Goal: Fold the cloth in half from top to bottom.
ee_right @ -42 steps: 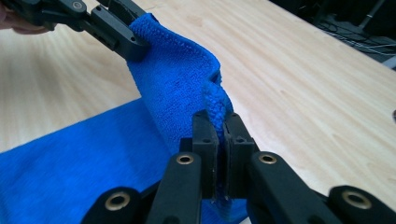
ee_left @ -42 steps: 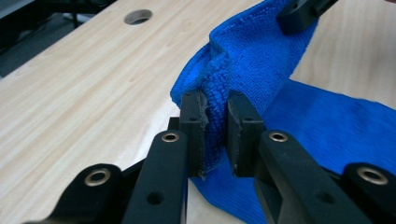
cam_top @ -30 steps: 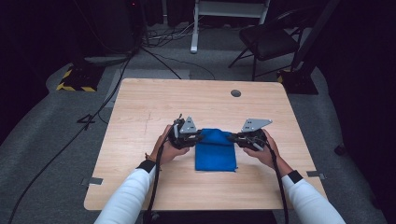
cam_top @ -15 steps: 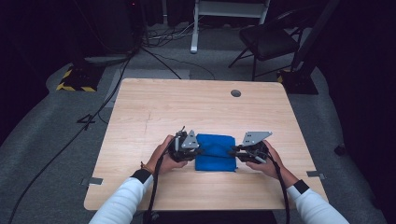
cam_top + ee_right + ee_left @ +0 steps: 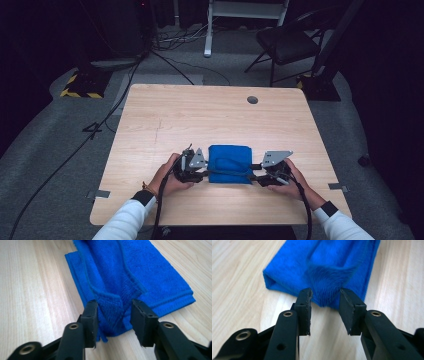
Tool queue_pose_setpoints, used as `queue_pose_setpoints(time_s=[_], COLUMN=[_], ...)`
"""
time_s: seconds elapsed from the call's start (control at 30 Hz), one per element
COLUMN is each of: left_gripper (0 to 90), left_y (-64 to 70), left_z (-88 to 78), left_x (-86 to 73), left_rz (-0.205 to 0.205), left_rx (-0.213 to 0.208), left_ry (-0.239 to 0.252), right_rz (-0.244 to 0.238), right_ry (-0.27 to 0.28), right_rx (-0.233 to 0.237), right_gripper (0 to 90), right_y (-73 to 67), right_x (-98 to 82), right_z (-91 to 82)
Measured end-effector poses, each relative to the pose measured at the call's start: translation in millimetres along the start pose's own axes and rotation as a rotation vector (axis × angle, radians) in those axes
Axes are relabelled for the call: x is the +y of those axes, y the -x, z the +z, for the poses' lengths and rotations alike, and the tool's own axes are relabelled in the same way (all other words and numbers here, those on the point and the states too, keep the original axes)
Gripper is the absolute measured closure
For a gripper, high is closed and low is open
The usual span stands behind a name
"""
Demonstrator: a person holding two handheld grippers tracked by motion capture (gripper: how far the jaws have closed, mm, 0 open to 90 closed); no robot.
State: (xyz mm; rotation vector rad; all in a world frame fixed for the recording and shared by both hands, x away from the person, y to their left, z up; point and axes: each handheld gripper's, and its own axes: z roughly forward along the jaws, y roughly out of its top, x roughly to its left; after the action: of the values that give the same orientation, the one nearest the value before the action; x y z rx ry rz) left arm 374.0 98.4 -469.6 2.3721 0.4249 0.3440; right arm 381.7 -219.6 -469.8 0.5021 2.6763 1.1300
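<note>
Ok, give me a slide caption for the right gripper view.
Right gripper, jaws just opened, releasing a corner of the folded blue cloth on the wooden table.

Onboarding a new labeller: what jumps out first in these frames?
The bright blue folded terry cloth on the near half of the pale wooden table, flanked by two hand-held tools. The left tool and right tool each have a raised fold of the cloth between their black pads; both have just been opening, with gaps visible beside the fabric. Around the table, dark floor with cables and a black chair.

Dark studio: cables point(image 5: 165, 60), stand point(image 5: 210, 30), hazard tape point(image 5: 80, 92)
</note>
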Motion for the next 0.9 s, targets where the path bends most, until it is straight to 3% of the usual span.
queue_pose_setpoints(time_s=[0.17, 0.27, 0.4, 0.53, 0.7, 0.8, 0.9], left_gripper=[57.0, 52.5, 41.5, 29.2, 25.9, 25.8, 25.5], left_y=[0.5, -2.4, -3.9, -4.6, 1.0, 5.7, 7.7], left_z=[-6.8, -10.6, -11.3, -7.0, 4.6, 11.4, 13.8], left_x=[-6.6, -7.6, -3.9, 5.0, 12.8, 12.0, 10.0], left_rz=[-0.044, -0.088, -0.130, -0.164, -0.138, -0.092, -0.076], left_rx=[0.022, 0.037, 0.051, 0.056, 0.021, 0.013, 0.008], left_ry=[0.007, 0.036, 0.054, 0.074, 0.045, -0.003, -0.038], right_rz=[0.016, 0.028, 0.054, 0.064, 0.053, 0.045, 0.036], right_ry=[0.013, 0.030, 0.057, 0.043, 0.000, -0.017, -0.035], right_rx=[0.005, -0.012, -0.046, -0.065, -0.071, -0.069, -0.070], right_gripper=[49.8, 48.0, 46.4, 41.1, 37.4, 36.2, 35.8], right_y=[-1.3, 0.4, 5.0, 5.7, 2.0, 0.1, -1.8], right_x=[-5.1, -6.8, -7.0, -4.3, -5.3, -7.2, -8.9], right_z=[-11.1, -18.8, -24.1, -17.0, -2.3, 2.5, 5.3])
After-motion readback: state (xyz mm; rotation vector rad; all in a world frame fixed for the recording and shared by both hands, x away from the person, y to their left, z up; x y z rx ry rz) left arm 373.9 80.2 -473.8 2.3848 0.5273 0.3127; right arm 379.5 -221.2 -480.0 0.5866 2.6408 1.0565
